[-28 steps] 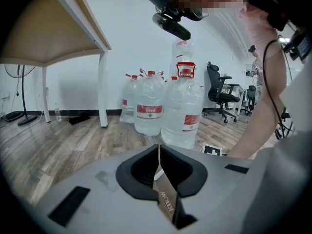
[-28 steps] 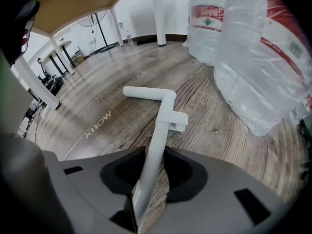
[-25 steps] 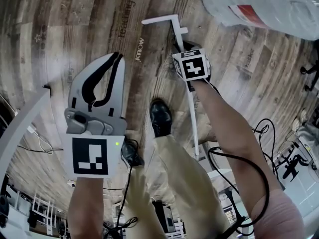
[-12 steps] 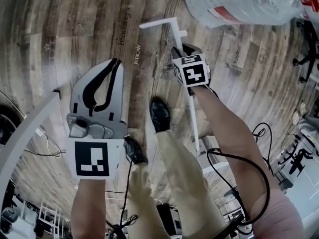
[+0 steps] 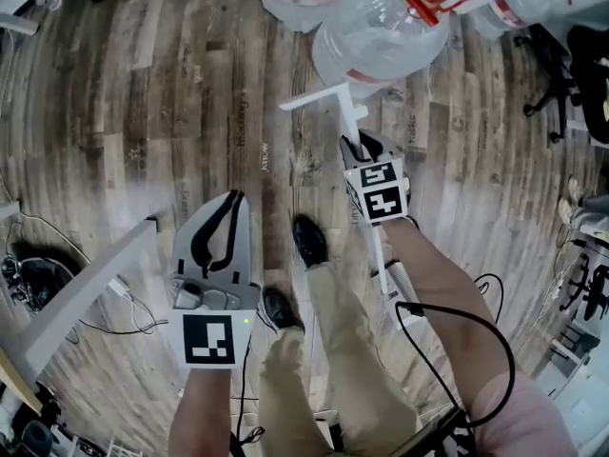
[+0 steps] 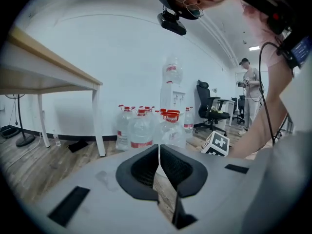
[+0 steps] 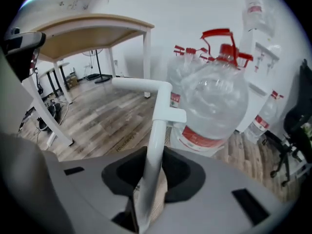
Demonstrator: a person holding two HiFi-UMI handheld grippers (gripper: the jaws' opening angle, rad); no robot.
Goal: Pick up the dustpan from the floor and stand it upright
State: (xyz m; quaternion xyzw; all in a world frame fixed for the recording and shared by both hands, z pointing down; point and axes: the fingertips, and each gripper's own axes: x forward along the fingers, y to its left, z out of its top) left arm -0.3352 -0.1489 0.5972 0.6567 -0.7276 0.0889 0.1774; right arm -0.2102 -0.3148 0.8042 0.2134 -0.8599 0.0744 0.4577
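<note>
The dustpan shows as a long white handle [image 5: 379, 246] with an L-shaped top end [image 5: 319, 95], which points toward the water bottles. My right gripper [image 5: 363, 147] is shut on this handle just below the bend. In the right gripper view the handle [image 7: 157, 126] runs up between the dark pads [image 7: 181, 175], which press on it from both sides. The handle's lower end passes behind my right forearm, and the pan itself is hidden. My left gripper [image 5: 231, 201] hangs beside my left leg, shut and empty. Its closed jaws [image 6: 159, 155] hold nothing.
Several large water bottles [image 5: 381, 27] with red caps stand just beyond the handle's top; one bottle [image 7: 214, 106] is close. A white-legged table [image 7: 90, 30] stands to the left, its leg [image 5: 86, 293] near my left gripper. My shoes [image 5: 309, 241], cables and office chairs [image 5: 561, 84] are around.
My right gripper keeps its hold on the white handle. The view has shifted so that more water bottles show at the top. My left gripper now sits lower in the view.
</note>
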